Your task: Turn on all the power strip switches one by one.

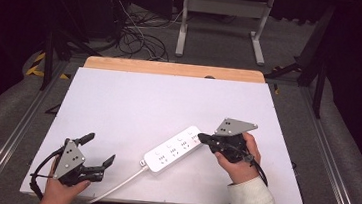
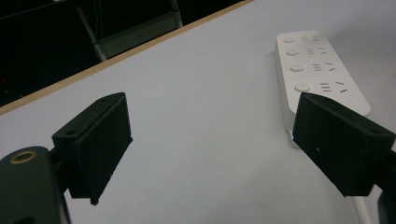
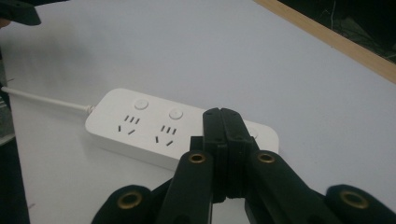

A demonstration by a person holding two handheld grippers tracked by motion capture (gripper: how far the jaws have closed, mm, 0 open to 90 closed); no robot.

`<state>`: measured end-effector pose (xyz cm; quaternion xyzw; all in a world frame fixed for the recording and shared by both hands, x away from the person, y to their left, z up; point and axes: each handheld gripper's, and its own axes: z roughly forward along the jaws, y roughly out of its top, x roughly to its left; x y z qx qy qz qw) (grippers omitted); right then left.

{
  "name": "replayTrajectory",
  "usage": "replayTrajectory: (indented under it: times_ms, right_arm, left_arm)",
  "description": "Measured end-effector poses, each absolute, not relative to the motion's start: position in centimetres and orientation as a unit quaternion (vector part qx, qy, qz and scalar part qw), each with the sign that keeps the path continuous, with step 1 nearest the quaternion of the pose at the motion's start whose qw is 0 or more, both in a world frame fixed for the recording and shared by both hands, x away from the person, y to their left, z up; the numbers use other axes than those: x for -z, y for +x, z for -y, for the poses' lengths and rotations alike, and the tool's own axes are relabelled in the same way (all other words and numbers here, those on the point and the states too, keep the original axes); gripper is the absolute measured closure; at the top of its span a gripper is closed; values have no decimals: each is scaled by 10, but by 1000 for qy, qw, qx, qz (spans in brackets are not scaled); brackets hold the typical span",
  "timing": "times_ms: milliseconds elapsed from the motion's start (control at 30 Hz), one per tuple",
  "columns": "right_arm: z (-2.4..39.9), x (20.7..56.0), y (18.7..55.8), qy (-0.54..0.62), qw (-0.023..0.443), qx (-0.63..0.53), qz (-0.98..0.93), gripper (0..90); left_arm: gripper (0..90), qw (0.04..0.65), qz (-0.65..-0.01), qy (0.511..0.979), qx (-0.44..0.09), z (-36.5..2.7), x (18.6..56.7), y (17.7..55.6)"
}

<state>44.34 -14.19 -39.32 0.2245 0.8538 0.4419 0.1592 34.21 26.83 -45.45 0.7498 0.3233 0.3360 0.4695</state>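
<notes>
I have a white power strip (image 1: 173, 149) lying diagonally just below the middle of the high view, on the white table (image 1: 133, 102), its cord (image 1: 113, 187) running off toward the lower left edge. My right gripper (image 1: 201, 137) sits at the strip's upper right end, jaws pressed flat together with nothing between them; in the right gripper view the joined tips hang over the strip's near end, close to one of the round switch buttons (image 3: 176, 113). I cannot tell whether the tips touch the casing.

My left gripper (image 1: 98, 150) is at the lower left of the high view, jaws spread wide and holding nothing, well apart from the strip.

My worry is the closed tips: if I press down off-centre, they may skid off a button and shove the strip sideways, since nothing pins it. The light body would likely pivot on the smooth board. The cord is another risk; it lies near my left gripper and could snag on it, dragging the strip.
</notes>
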Motion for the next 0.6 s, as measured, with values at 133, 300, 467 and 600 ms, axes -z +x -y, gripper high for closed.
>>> replayTrajectory:
  times_ms: [133,300,467,600]
  right_arm:
    - [137,395,451,236,155,-435,-855,900]
    - [130,406,469,278,138,-443,-841,900]
    - [124,418,483,295,127,-441,-838,900]
    - [118,427,490,294,131,-428,-845,900]
  left_arm:
    - [118,469,-325,750,-333,-268,455,343]
    - [118,466,-322,753,-335,-269,455,343]
    - [118,468,-325,752,-332,-268,455,343]
    - [118,465,-325,753,-333,-269,455,344]
